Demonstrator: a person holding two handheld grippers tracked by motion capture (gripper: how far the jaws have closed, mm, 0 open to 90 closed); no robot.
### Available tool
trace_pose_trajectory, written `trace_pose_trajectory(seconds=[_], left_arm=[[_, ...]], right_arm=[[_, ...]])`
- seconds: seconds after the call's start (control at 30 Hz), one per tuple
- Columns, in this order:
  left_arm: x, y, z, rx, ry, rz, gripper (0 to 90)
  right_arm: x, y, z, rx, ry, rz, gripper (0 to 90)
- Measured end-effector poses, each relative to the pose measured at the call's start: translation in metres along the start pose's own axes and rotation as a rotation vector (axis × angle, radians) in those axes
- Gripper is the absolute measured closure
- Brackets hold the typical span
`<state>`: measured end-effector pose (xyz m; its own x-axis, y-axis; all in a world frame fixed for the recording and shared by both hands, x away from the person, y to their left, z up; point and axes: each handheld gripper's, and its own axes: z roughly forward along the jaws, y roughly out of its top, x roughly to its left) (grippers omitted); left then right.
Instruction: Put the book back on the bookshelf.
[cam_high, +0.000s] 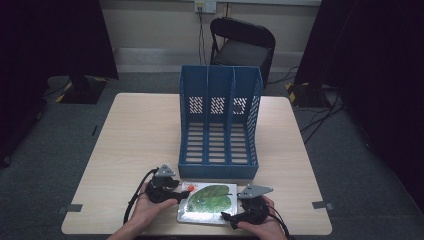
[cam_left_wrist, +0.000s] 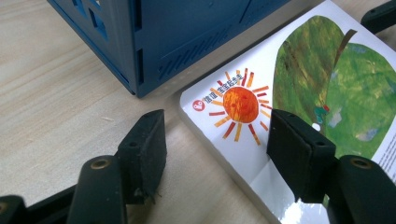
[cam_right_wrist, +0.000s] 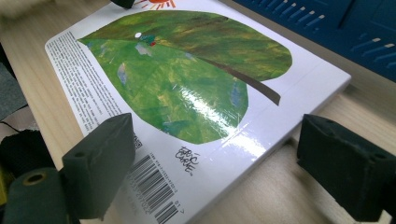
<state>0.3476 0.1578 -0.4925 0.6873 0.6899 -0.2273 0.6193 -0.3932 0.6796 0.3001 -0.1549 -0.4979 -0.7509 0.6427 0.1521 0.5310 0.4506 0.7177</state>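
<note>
Over on the left of the high view, the left gripper (cam_high: 181, 196) sits at the near-left corner of the picture book (cam_high: 207, 202), cradled in the person's left hand (cam_high: 146, 206). Looking along its jaws in the left gripper view, they straddle that corner (cam_left_wrist: 217, 142): one pad rests on the bare table (cam_left_wrist: 56, 107) beside the book's edge, the other lies over the cover just beside the orange sun (cam_left_wrist: 240, 103), and whether the pads actually press on the book I cannot tell. Moving to the middle, the book lies flat, back cover up, big green leaf (cam_high: 212, 196) showing, at the near edge of the wooden table, just in front of the blue three-slot file rack (cam_high: 219, 122) that stands upright behind it. Now to the right: the right gripper (cam_high: 227, 218), in the person's right hand (cam_high: 262, 225), is at the book's near-right corner. In the right gripper view its jaws gape wide, one pad over the barcode (cam_right_wrist: 154, 186) corner and the other out over the table past the book's edge (cam_right_wrist: 261, 154), released and pressing on nothing.
</note>
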Motion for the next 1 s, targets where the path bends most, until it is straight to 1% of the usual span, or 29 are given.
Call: trace_pose_trajectory(seconds=[0.1,0.13,0.27,0.3,0.33,0.37,0.47,0.53,0.6,0.63,0.67,0.7,0.73,0.77,0.8,0.97,1.0], left_arm=[[-0.001,0.0,0.0,-0.001,-0.003,-0.004,35.9],[-0.001,0.0,0.001,-0.002,-0.005,-0.003,33.8],[-0.003,-0.001,0.001,-0.005,0.002,-0.004,32.0],[-0.003,-0.001,0.001,-0.004,0.004,-0.008,31.6],[-0.003,-0.001,0.001,-0.004,-0.005,-0.019,30.9],[-0.003,-0.001,0.0,-0.006,-0.006,-0.031,30.9],[-0.002,-0.002,-0.001,-0.007,-0.012,-0.049,30.9],[-0.002,-0.002,-0.001,-0.007,-0.019,-0.053,29.5],[-0.001,-0.002,0.001,-0.025,-0.078,-0.096,24.2],[0.0,-0.003,0.0,-0.03,-0.088,-0.108,20.9],[0.0,-0.003,0.0,-0.03,-0.088,-0.108,21.6],[0.005,-0.003,-0.001,-0.043,-0.109,-0.142,23.6],[0.007,-0.004,-0.002,-0.052,-0.122,-0.16,24.5],[0.008,-0.004,-0.004,-0.059,-0.129,-0.174,25.9],[0.009,-0.004,-0.005,-0.064,-0.133,-0.175,27.1],[0.009,-0.003,-0.007,-0.084,-0.142,-0.19,27.4],[0.009,-0.004,-0.009,-0.094,-0.15,-0.204,27.4]], right_arm=[[0.0,0.0,0.001,0.0,0.006,-0.004,10.6],[0.002,0.001,0.002,0.005,0.023,-0.005,10.6],[0.003,0.001,0.004,0.01,0.043,0.0,10.7],[0.003,0.001,0.004,0.008,0.042,-0.004,10.7],[0.004,0.001,0.004,0.007,0.042,-0.004,10.8],[0.004,0.001,0.004,0.006,0.042,-0.002,10.7],[0.005,-0.001,0.003,0.007,0.044,-0.005,10.7],[0.006,-0.002,0.002,0.009,0.048,-0.009,10.6],[0.009,-0.003,0.001,0.013,0.048,-0.01,9.1],[0.011,-0.003,0.001,0.018,0.049,-0.015,8.6],[0.011,-0.004,0.001,0.019,0.051,-0.017,8.7],[0.011,-0.004,0.0,0.02,0.052,-0.018,8.7],[0.011,-0.004,0.0,0.02,0.053,-0.018,8.7],[0.011,-0.004,0.0,0.019,0.053,-0.017,8.7],[0.011,-0.004,0.0,0.019,0.054,-0.018,8.7],[0.012,-0.005,0.0,0.021,0.055,-0.021,8.7],[0.012,-0.005,-0.001,0.025,0.058,-0.026,8.6]])
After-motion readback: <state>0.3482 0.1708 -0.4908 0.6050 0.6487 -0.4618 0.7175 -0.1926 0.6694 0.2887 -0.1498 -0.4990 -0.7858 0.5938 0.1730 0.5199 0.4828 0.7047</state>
